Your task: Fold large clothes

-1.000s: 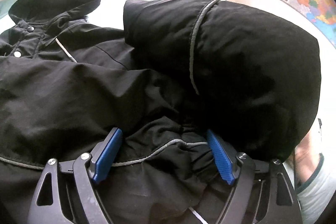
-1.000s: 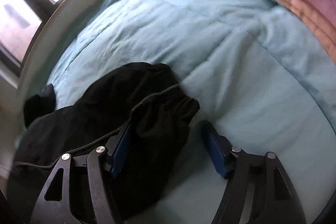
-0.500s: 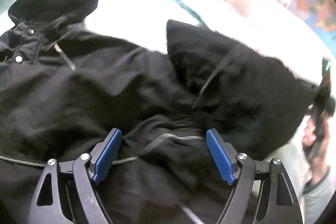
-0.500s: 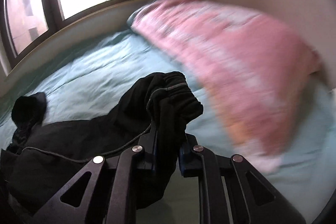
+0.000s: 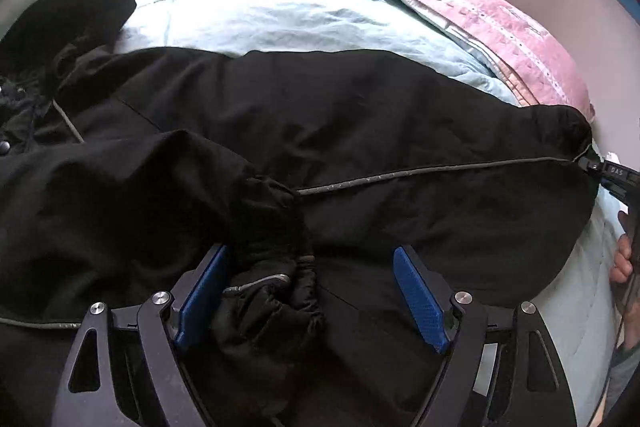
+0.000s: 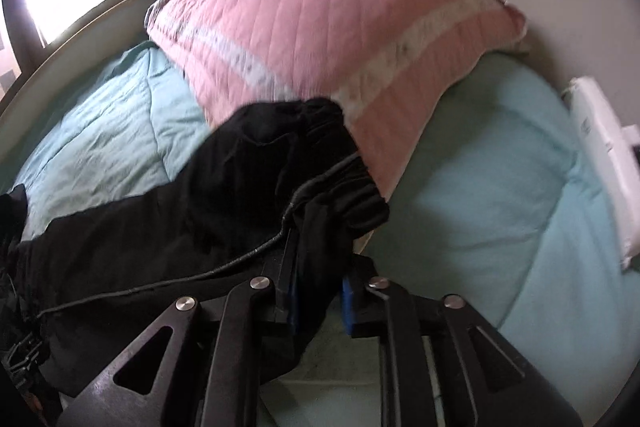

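Jacket (image 5: 320,131) is black and lies spread on our teal bedspread (image 5: 260,15), hood (image 5: 76,11) at far left in the left wrist view, pink quilted pillow (image 6: 320,39) at the head of the bed.

Right gripper (image 6: 318,301): we have the sleeve (image 6: 280,163) cuff (image 6: 340,195) between the blue pads, which press on the fabric from both sides. The jaws stand narrow and are easing apart slightly, with the cloth between them. The sleeve runs from that grip back leftward to the jacket body, grey piping (image 5: 440,171) stretched along it. In the left wrist view we see the same sleeve pulled out to the right edge, where the right gripper (image 5: 608,175) pinches the cuff tip and the fingers of a hand (image 5: 622,259) show just below it.

Left gripper (image 5: 308,299): wide open over the jacket front, holding nothing. The other cuff (image 5: 276,291) sits bunched between the fingers, against the left-hand blue pad (image 5: 200,299); the right-hand pad (image 5: 420,299) is clear of it, over flat fabric.

White device (image 6: 604,155) lies at the bed's right edge, apart from the jacket.
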